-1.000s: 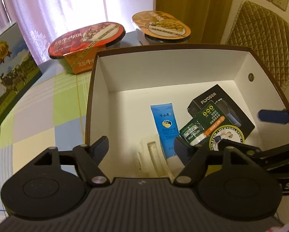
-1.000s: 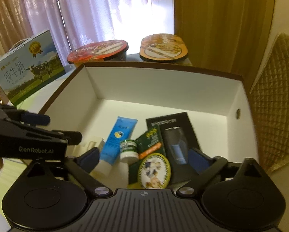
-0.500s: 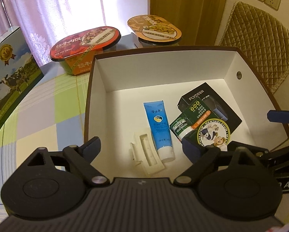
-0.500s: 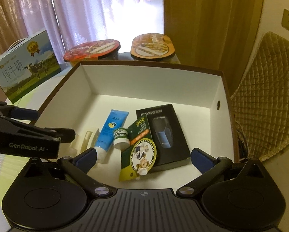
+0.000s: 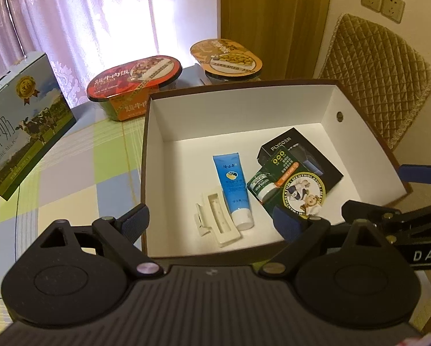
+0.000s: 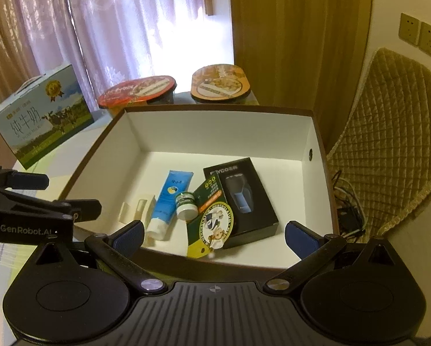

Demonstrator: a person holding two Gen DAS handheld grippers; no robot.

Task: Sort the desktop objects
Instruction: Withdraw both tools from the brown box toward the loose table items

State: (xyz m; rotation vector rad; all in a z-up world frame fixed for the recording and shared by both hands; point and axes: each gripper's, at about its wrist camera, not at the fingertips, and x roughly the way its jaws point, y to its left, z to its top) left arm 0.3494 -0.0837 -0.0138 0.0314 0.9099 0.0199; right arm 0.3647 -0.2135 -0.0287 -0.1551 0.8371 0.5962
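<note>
Both the left gripper and right gripper hover wide apart and empty-handed at the box's near edge. Inside it, a green card partly hides the black "FLYCO" carton, beside a blue tube whose print is unreadable.

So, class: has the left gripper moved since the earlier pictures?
Yes. The left gripper has pulled back and up from the box; the box's near wall now shows between its fingers.

1 box holds 1 blue tube, 1 white tray, 1 jar, 1 green card, 1 black carton; far: 2 meal bowls; left: 1 milk carton.
</note>
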